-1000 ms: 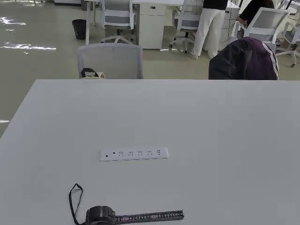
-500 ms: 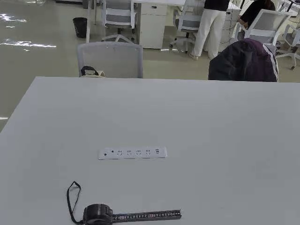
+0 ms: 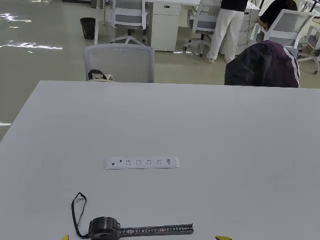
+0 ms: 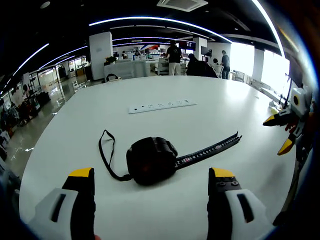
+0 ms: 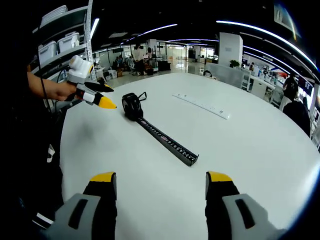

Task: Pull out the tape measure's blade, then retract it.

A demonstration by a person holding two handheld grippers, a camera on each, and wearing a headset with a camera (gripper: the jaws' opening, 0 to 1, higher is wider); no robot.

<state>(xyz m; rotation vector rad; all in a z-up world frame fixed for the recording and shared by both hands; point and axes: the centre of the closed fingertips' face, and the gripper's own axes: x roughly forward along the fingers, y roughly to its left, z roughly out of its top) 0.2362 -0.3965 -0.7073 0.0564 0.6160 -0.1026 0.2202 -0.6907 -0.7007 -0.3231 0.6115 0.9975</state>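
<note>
White office table [image 3: 240,150]: tape measure [image 3: 105,228], power strip [image 3: 142,163].

In the head view, the left hand-held gripper [image 3: 65,237] and the right hand-held gripper [image 3: 223,238] are cut off by the bottom edge, with just yellow tips seen. The case of the tape measure [image 3: 105,228] is clipped slightly by that edge, and the figures on its blade [image 3: 157,230] are too small to be read. The standing person [image 3: 223,25] is cut off above the waist by the top edge.
</note>
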